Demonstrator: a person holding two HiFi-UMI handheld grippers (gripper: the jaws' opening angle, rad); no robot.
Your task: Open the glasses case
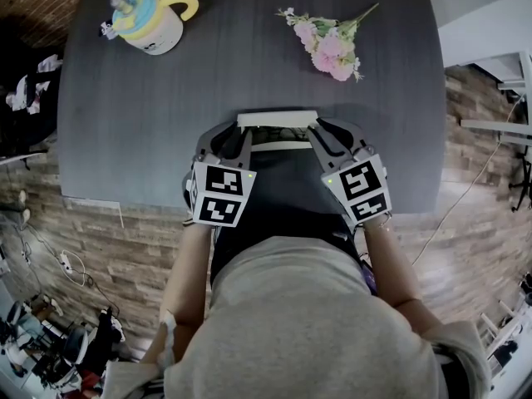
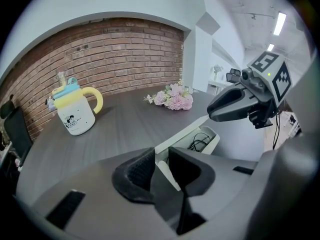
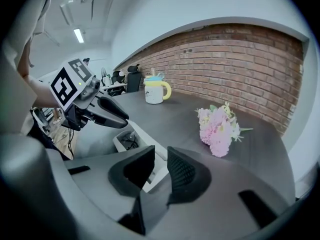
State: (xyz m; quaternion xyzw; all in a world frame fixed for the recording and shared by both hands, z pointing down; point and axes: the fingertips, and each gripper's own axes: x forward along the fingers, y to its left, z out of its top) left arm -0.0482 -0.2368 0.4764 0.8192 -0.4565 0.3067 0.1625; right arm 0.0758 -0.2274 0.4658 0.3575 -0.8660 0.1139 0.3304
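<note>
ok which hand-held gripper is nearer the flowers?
Right. The right hand-held gripper holds the glasses case end below the flowers; the left hand-held gripper holds the far end, nearer the mug.

I get soft, even light from ceiling strips point(image 2: 279, 23) above my fingers point(image 2: 135, 171); edges bend and darken, nothing is blurred.

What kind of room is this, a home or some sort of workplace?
Likely an office or lab workspace, not a home: long strip lights on the ceiling, office chairs at the back by the brick wall, and loose cables on the floor beside the table.
</note>
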